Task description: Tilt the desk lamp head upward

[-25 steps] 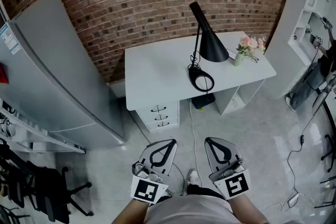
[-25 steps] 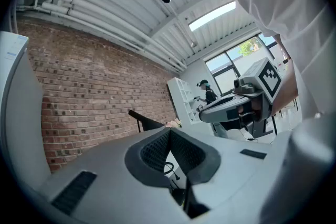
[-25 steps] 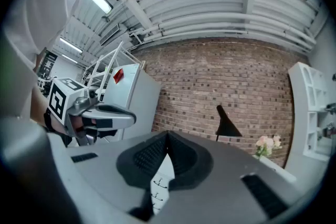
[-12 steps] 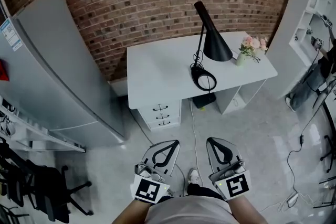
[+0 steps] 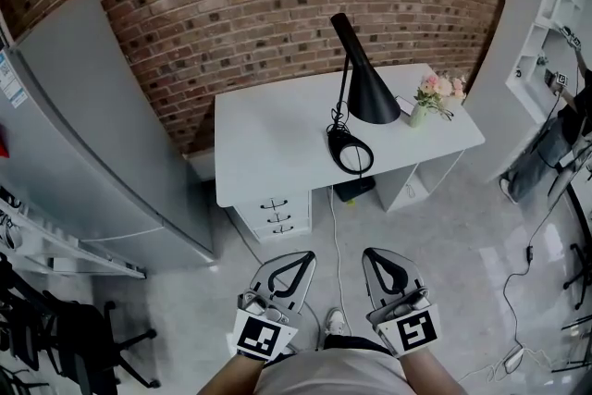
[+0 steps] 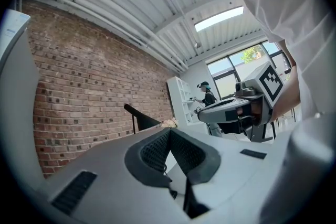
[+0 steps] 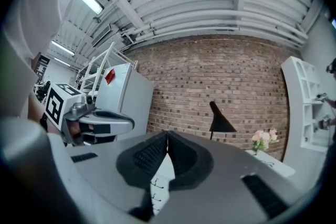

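Far ahead, on the right half of a white desk (image 5: pixel 268 139) against a brick wall (image 5: pixel 231 5): a black desk lamp (image 5: pixel 356 88). Rises on a thin stem from a ring-shaped base (image 5: pixel 351 153) near the desk's front edge; carries a long cone shade (image 5: pixel 372 99), mouth facing down, near a small vase of pink flowers (image 5: pixel 433 93). Near, low over the floor, well apart from the desk: left gripper (image 5: pixel 301 257) and right gripper (image 5: pixel 374 255), side by side, jaws pressed together, gripping nothing.
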Motion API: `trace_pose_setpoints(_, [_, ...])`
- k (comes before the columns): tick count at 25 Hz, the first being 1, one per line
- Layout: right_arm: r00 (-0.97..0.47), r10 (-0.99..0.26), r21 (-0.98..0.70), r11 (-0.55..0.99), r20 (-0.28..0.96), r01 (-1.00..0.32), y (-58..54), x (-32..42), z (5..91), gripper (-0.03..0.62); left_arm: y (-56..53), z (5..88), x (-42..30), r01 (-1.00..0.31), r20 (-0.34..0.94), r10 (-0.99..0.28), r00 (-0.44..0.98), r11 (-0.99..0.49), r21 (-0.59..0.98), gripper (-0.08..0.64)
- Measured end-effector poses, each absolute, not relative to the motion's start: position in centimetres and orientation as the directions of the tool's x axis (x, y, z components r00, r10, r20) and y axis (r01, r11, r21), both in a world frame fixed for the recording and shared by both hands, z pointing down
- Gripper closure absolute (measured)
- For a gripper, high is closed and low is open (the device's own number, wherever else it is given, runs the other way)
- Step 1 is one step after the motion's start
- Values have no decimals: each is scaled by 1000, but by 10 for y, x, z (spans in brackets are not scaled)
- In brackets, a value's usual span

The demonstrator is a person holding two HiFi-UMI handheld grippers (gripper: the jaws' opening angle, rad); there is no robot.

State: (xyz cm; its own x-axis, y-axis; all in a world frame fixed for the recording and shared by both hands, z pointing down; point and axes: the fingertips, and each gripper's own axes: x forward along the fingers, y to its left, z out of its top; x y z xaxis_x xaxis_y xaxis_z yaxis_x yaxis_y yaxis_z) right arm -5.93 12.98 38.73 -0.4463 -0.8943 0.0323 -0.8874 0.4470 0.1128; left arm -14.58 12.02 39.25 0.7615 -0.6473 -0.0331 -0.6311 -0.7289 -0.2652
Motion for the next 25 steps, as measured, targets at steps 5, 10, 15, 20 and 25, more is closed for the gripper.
trace_pose_setpoints(5, [-471,-882,142,468,14,-872,100,-28,385,575,93,388,-124,-649,-42,-668,743,-704,-288,554])
trace_pose_setpoints(10, [-500,-866,115,498,9,-860,72,-4,386,575,68,386,-106,-698,-47,-715,697,-663,-268,554])
trace_pose_setpoints(15, [-517,-856,66,515,-6,-854,52,14,391,574,58,390,-88,-707,-14,-735,678,-647,-286,554])
trace_pose_setpoints(20, [-536,-844,68,535,-3,-842,45,19,395,575,49,392,-83,-722,-9,-749,662,-636,-272,554])
trace_pose_setpoints(25, [-543,-840,64,542,4,-838,39,22,399,574,39,392,-75,-739,-30,-751,659,-639,-213,554])
